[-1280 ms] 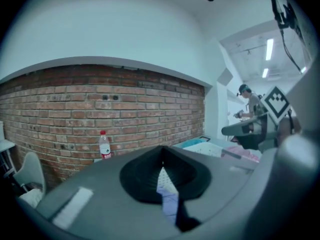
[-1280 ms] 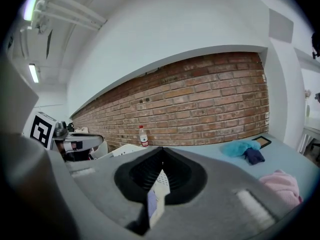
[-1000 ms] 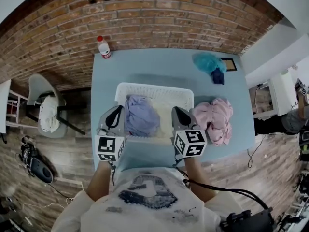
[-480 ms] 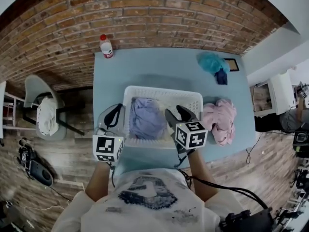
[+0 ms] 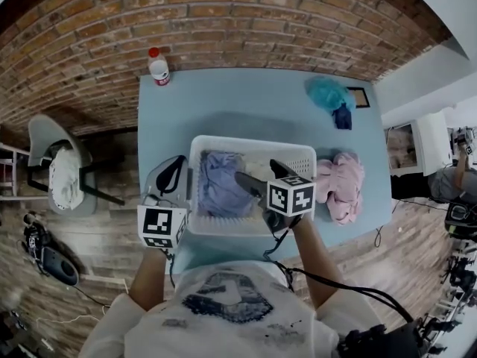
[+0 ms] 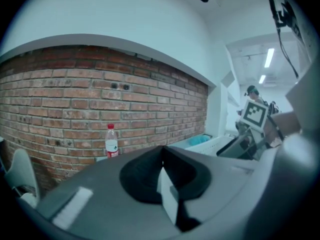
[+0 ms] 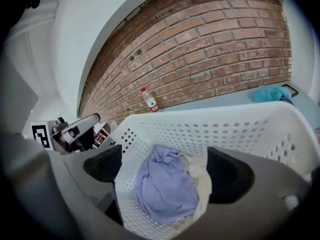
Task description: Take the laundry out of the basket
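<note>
A white perforated laundry basket (image 5: 302,157) stands on the light blue table (image 5: 246,107). A lavender cloth (image 5: 220,185) lies in it over a cream cloth (image 7: 199,173). My right gripper (image 5: 256,170) hangs over the basket's right half, tilted down. Its jaws have just been opening and stand wide apart with nothing pressed between them. In the right gripper view the lavender cloth (image 7: 167,186) lies ahead between the two fingers (image 7: 102,164), with the gripper (image 7: 167,171) aimed at it. My left gripper (image 5: 170,177) is shut and empty outside the basket's left wall, also shown (image 6: 162,169) shut in its own view.
A pink garment (image 5: 339,185) lies on the table right of the basket. A teal cloth (image 5: 328,94) sits at the back right and a red-capped bottle (image 5: 157,66) at the back left. A chair (image 5: 59,170) stands left of the table, and a brick wall runs behind.
My right gripper has swung left from beside the pink garment to over the basket, dipped down and opened its jaws. My left gripper has stayed by the basket's left side, shut.
</note>
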`<state>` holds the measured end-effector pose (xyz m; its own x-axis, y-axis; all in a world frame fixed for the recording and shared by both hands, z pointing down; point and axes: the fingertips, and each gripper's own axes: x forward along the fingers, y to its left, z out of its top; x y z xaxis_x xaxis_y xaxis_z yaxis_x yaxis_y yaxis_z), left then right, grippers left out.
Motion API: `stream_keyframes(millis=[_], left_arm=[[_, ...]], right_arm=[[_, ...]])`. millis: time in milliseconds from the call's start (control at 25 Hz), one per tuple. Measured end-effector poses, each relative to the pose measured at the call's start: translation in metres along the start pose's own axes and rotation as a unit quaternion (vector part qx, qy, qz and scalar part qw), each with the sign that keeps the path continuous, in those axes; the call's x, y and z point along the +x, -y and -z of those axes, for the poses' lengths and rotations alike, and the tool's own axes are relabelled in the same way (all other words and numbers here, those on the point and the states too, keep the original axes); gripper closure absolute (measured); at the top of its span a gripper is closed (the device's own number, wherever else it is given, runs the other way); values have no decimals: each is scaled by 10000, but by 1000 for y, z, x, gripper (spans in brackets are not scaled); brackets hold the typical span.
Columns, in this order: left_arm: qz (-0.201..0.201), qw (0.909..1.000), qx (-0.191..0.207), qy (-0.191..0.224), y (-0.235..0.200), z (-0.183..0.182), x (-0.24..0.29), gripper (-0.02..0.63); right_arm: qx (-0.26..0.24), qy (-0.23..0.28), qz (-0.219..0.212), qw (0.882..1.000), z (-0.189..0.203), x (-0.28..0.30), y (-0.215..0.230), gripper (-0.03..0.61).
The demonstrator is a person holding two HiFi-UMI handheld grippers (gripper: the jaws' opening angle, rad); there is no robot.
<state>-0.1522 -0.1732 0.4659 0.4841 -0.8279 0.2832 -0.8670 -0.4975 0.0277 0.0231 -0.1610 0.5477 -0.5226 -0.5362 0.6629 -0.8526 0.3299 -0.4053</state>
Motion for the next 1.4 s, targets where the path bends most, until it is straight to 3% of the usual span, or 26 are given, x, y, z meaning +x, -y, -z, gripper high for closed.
stream_keyframes(millis=[320, 480, 640, 840, 1160, 1400], left_arm=[[-358, 9993, -51, -83, -22, 9, 13, 623], [-350, 9992, -110, -139, -28, 15, 18, 623], [-373, 9991, -128, -135, -32, 15, 22, 623], [-312, 9991, -135, -234, -36, 22, 25, 623], [-231, 9989, -158, -387, -37, 35, 32, 623], [-328, 9982, -288, -420, -46, 42, 28, 623]], right_arm=[[-39, -829, 124, 9965, 38, 49, 24, 50], [-415, -1584, 206, 9863, 69, 74, 41, 49], [-276, -2120, 63, 9769, 97, 87, 55, 49], [-160, -2190, -74, 9756, 101, 97, 63, 49], [-48, -2193, -454, 9746, 111, 114, 34, 49], [-556, -2331, -418, 9700, 116, 125, 12, 49]])
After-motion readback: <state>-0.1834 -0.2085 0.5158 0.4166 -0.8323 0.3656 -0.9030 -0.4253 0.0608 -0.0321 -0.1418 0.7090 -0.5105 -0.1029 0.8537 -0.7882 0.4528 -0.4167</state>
